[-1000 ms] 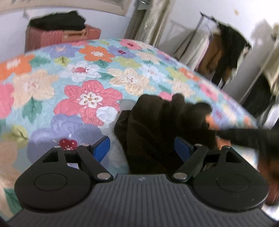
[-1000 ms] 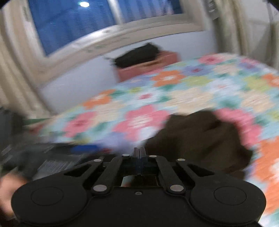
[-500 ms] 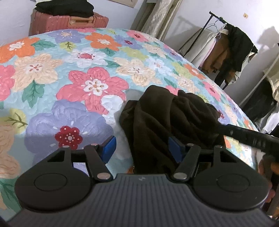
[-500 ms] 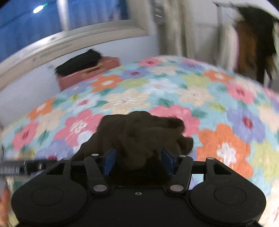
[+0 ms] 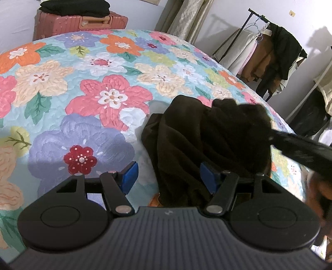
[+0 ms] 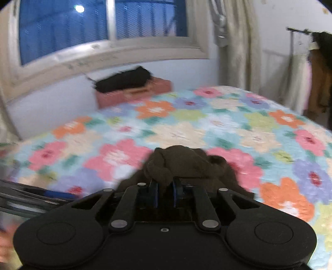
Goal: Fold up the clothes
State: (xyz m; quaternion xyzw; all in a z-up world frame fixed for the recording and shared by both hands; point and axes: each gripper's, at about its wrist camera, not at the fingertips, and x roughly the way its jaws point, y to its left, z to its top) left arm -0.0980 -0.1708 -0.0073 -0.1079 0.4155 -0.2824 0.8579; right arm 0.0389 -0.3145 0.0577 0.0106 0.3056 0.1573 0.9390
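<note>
A crumpled dark brown garment (image 5: 199,141) lies in a heap on the floral bedspread (image 5: 87,79). My left gripper (image 5: 168,176) is open, its blue pads on either side of the garment's near edge. My right gripper (image 6: 165,194) is shut on a bunched fold of the same garment (image 6: 180,164); its blue pads pinch the cloth. The right gripper's black body (image 5: 300,147) comes in from the right in the left wrist view, touching the heap's top.
A pink suitcase (image 5: 81,22) with folded black clothes (image 5: 74,7) on top stands behind the bed, below a window (image 6: 99,25). A clothes rack (image 5: 267,49) with hanging garments and curtains (image 5: 184,18) stand at the far right. The left gripper (image 6: 37,197) shows at the lower left.
My right gripper opened around the garment, then closed on a fold of it. The left gripper stayed open at the garment's near edge, shifting slightly.
</note>
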